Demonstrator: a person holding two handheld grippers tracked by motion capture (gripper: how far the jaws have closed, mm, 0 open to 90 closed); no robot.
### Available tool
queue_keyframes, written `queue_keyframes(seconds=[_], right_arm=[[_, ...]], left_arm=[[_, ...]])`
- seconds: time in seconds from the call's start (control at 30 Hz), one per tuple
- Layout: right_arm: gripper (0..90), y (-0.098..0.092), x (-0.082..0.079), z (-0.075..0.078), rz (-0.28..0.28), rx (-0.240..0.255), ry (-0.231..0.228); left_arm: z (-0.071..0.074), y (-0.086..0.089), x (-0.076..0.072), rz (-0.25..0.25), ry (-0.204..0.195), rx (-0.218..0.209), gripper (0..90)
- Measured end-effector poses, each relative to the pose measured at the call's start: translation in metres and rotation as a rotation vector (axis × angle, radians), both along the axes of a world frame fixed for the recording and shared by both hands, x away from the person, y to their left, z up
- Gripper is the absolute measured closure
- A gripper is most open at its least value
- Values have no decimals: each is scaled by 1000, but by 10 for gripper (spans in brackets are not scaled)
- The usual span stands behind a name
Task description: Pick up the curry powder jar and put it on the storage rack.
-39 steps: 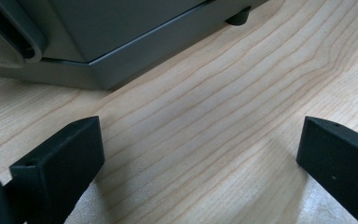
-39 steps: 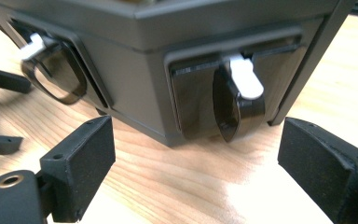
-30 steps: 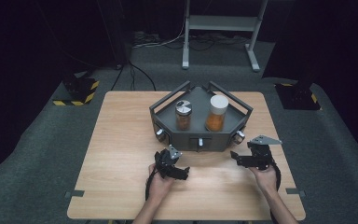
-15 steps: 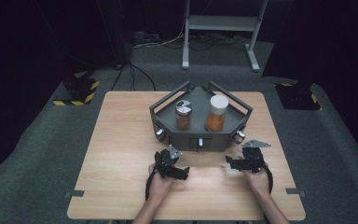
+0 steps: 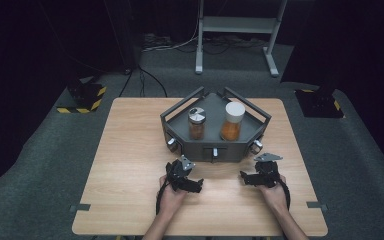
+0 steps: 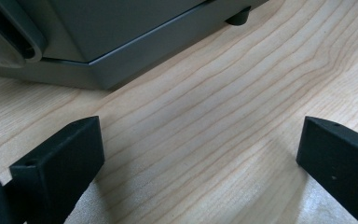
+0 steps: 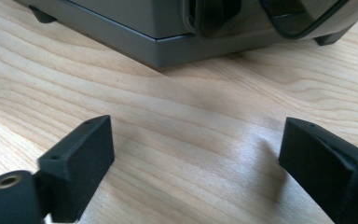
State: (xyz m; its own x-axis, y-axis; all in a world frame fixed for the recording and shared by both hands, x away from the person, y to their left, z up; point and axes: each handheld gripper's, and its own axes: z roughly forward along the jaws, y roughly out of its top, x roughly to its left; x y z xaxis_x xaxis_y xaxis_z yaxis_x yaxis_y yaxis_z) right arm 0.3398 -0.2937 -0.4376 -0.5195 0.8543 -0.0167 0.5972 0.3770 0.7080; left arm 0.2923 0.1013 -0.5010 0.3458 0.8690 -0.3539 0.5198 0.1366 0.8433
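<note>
A grey five-sided tray (image 5: 230, 149) with rails stands at the table's middle. In it are a silver-lidded jar of brown stuff (image 5: 196, 123) and a white-lidded jar of orange stuff (image 5: 232, 121). My left gripper (image 5: 182, 171) rests low on the wood just in front of the tray's left front corner, open and empty. My right gripper (image 5: 254, 176) sits in front of the right front corner, open, its jaws having just been opening with nothing between them. In the left gripper view the left gripper (image 6: 200, 140) faces the tray's base (image 6: 121, 51). In the right gripper view the right gripper (image 7: 196, 140) faces the tray's base (image 7: 140, 28).
The wooden table (image 5: 130, 165) has bare board to the left and right of the tray and along its front edge. Small knobs (image 5: 256, 146) stick out of the tray's front corners. Beyond the table lie dark carpet, cables and a metal stand (image 5: 237, 30).
My right gripper has moved left and nearer the person, lower to the board, away from the tray's right corner. The left gripper has kept still.
</note>
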Motion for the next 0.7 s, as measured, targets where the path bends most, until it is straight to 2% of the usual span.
queue_keyframes(seconds=[0.3,0.7], right_arm=[[91,-3,-4,-5,7,12,-24],[89,-4,-4,-6,9,14,-26]], left_arm=[[0,0,0,0,0,0,7],[0,0,0,1,-2,0,7]])
